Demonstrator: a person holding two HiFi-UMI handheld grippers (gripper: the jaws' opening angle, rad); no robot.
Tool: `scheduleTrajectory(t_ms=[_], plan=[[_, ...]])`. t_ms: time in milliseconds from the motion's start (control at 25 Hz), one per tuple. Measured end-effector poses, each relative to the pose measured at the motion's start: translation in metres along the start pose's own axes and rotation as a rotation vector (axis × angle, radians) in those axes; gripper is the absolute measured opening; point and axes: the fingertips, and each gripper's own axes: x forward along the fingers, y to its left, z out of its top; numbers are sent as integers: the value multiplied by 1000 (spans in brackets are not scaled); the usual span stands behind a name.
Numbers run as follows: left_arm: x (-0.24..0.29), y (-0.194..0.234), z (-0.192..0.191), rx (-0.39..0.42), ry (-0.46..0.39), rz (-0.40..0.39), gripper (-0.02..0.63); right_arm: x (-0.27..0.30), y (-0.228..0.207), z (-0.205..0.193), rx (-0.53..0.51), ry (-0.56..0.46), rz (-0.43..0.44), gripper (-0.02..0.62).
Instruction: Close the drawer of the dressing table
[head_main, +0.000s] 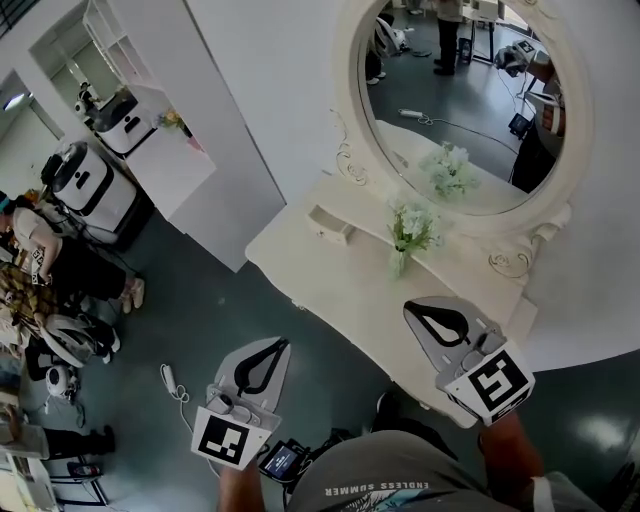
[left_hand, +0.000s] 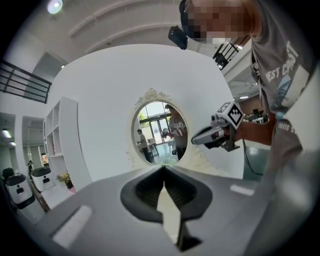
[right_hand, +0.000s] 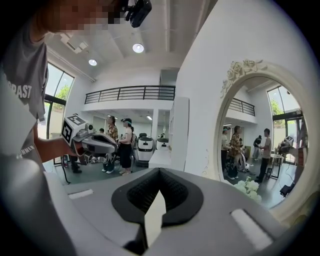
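While both tongs hang short of the dressing table (head_main: 335, 290), I judge the task to be at the approach – nothing is touching the drawer (head_main: 330, 224) yet. The left tongs (head_main: 264, 360) are clenched tip to tip with nothing between them, and the right tongs (head_main: 440, 325) look the same: pinched together, empty.

That small drawer sits on the tabletop beyond both tongs, ahead and to the right of the left pair and ahead and to the left of the right pair. It seems to stand pulled out from its housing at the foot of the mirror (head_main: 470, 110). Either pair could do the job; I would bring closed tips squarely onto the drawer front and push it straight back toward the mirror. A skewed push might jam it.

A little vase of flowers (head_main: 410, 235) stands just ahead of the right tongs, so I'd keep that side clear of it.

The tabletop is cream and otherwise bare near the tongs. Below the left tongs lies dark teal floor (head_main: 200, 310) with a white cable (head_main: 172, 382) – beyond, a white partition (head_main: 240, 120), and farther left some white machines (head_main: 85, 185).
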Motion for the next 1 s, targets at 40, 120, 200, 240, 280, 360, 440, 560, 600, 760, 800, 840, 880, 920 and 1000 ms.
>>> scheduleTrajectory(t_ms=[40,120,200,240,280,360,440,560,600,760,800,840,880,920,1000], plan=[[5,-1,2,6,2,1,5,-1,-5,-1,1,-5,2,0],[15,-5,5,19,7,2,5,-2,-15,-5,3,-14,2,0],[23,-8,7,29,10,-1,5,-3,-23,-8,3,-21,1,0],[26,-10,9,31,10,-6,5,-4,-25,-9,2,-23,0,0],[29,-12,10,33,12,-10,5,-6,-27,-9,4,-26,-1,0],[34,-14,12,36,24,-18,5,-9,-31,-8,11,-33,-6,0],[41,-15,14,42,31,-26,5,-13,-37,-8,21,-39,-19,0],[53,-14,20,59,24,-47,5,-19,-45,-9,29,-41,-49,0],[56,-14,21,64,22,-56,5,-21,-46,-10,32,-36,-58,0],[73,-8,23,75,3,-99,5,-22,-49,-17,38,-11,-94,0],[80,-4,22,77,-9,-110,5,-20,-51,-19,40,-6,-106,0],[86,0,22,79,-21,-122,5,-18,-53,-21,42,2,-118,0],[91,3,21,78,-31,-135,5,-16,-54,-23,42,12,-130,0],[97,7,19,75,-37,-150,5,-13,-55,-25,40,25,-141,0],[107,17,16,70,-46,-179,5,-8,-58,-27,44,49,-165,0]])
